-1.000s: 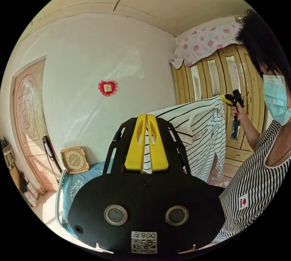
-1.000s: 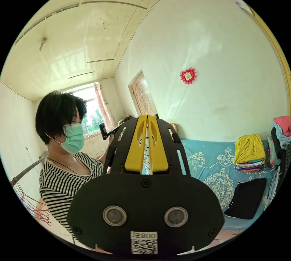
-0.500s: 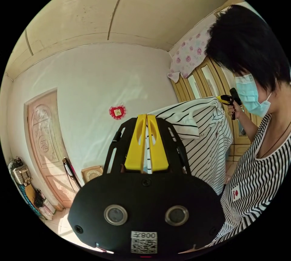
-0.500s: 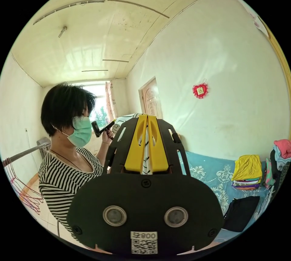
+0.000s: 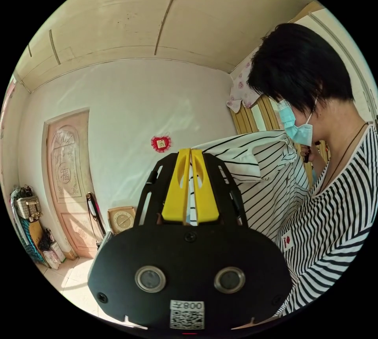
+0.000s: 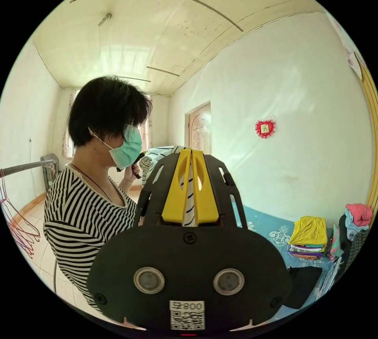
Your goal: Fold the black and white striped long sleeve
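Striped shirt (image 5: pixel 256 173): held aloft, long axis spanning between grippers. Left gripper (image 5: pixel 191 158): jaws clamped on one end. Right gripper (image 6: pixel 191 158): jaws clamped on opposite end. Bed (image 6: pixel 271 228) below, right-gripper side.

Left gripper view: striped shirt (image 5: pixel 267 181) partly hidden behind the left gripper (image 5: pixel 191 158) body at 6 o'clock; its lower hem is not visible. Far shirt corner at 3 o'clock disappears behind the person's mask (image 5: pixel 297 126); the hand (image 5: pixel 306 154) there is mostly covered, the tool it holds can't be made out. Wardrobe (image 5: pixel 256 114) mostly blocked by the head. Clock (image 5: pixel 121 219) at 8 o'clock is cut by the gripper body, face too small to read.

Right gripper view: shirt (image 6: pixel 161 158) shows as a sliver above the right gripper (image 6: pixel 191 160). Dark cloth (image 6: pixel 302 280) at 4 o'clock is cut by the frame edge. Clothes stack (image 6: pixel 309 236): items too small to tell.
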The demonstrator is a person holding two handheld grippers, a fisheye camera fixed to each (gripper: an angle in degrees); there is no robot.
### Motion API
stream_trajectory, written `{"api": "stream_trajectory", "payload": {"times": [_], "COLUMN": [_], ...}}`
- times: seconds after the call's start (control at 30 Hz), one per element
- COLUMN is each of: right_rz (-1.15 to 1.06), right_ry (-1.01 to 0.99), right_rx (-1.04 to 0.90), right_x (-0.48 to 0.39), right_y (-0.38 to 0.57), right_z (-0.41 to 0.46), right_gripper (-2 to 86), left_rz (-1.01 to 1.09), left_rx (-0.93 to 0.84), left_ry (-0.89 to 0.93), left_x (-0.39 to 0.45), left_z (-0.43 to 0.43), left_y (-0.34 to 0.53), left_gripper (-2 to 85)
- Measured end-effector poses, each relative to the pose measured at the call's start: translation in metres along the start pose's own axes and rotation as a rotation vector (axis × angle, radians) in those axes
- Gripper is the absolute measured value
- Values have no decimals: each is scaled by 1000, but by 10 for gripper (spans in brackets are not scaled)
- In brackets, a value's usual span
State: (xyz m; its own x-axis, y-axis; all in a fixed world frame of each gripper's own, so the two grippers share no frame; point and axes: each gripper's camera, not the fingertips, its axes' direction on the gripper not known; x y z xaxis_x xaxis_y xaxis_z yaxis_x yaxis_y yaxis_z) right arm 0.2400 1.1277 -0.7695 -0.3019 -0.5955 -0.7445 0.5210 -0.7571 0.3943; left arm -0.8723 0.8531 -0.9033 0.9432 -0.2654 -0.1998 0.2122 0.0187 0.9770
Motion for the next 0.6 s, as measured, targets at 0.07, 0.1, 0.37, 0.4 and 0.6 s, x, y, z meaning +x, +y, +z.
{"api": "stream_trajectory", "payload": {"times": [0.07, 0.1, 0.37, 0.4, 0.6], "right_rz": [-12, -18, -14, -10, -1], "right_ry": [19, 29, 75, 75, 107], "right_rx": [-5, -7, 13, 11, -15], "right_x": [-5, -6, 7, 12, 47], "right_y": [3, 5, 22, 25, 38], "right_z": [8, 15, 69, 80, 150], "right_gripper": [2, 2, 2, 2, 2], "left_rz": [0, 2, 3, 1, -20], "left_rx": [-3, -4, -9, -12, -33], "left_ry": [1, 1, 10, 10, 18], "left_x": [-1, -2, -4, -4, -8], "left_z": [0, 2, 22, 28, 74], "left_y": [7, 13, 66, 77, 144], "left_gripper": [3, 2, 2, 2, 1]}}
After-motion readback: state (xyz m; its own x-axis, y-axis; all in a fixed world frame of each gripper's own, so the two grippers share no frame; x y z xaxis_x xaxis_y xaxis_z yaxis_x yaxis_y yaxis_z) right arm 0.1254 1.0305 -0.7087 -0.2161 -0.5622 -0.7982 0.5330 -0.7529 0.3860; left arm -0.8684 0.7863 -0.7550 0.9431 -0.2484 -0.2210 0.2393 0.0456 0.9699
